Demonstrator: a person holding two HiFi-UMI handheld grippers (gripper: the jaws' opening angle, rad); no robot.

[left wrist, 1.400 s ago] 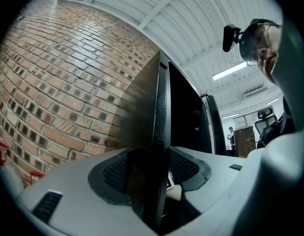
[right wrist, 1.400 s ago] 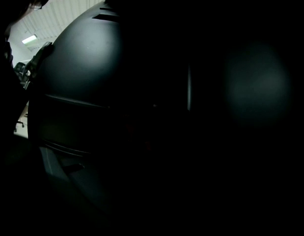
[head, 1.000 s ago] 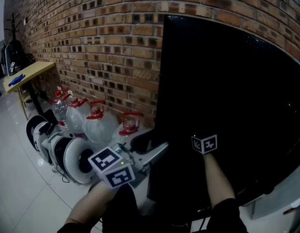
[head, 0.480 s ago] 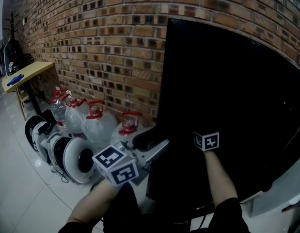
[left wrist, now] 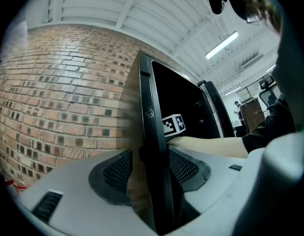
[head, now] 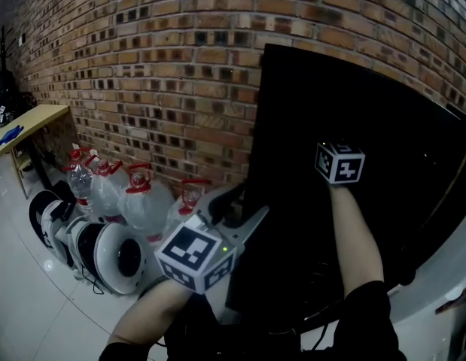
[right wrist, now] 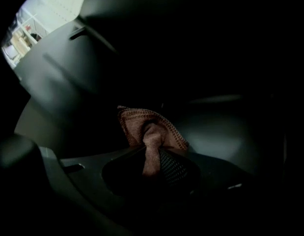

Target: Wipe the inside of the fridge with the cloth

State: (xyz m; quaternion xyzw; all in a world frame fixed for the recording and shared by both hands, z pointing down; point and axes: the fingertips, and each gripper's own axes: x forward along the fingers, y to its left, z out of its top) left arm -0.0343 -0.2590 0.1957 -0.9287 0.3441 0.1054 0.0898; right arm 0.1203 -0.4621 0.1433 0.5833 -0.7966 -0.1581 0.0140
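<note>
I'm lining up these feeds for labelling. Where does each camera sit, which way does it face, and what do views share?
Head view: on the person's head, facing down at a red brick wall and black fridge; shows right forearm, left gripper.
Left gripper view: on the left gripper, facing along jaws clamped on the black fridge door edge; shows right forearm.
Right gripper view: on the right gripper, facing the dark interior; jaws pinch a brown cloth.
Shared: head and left gripper views show wall, right forearm.

Head and left gripper views share fridge door (head: 308,126).
</note>
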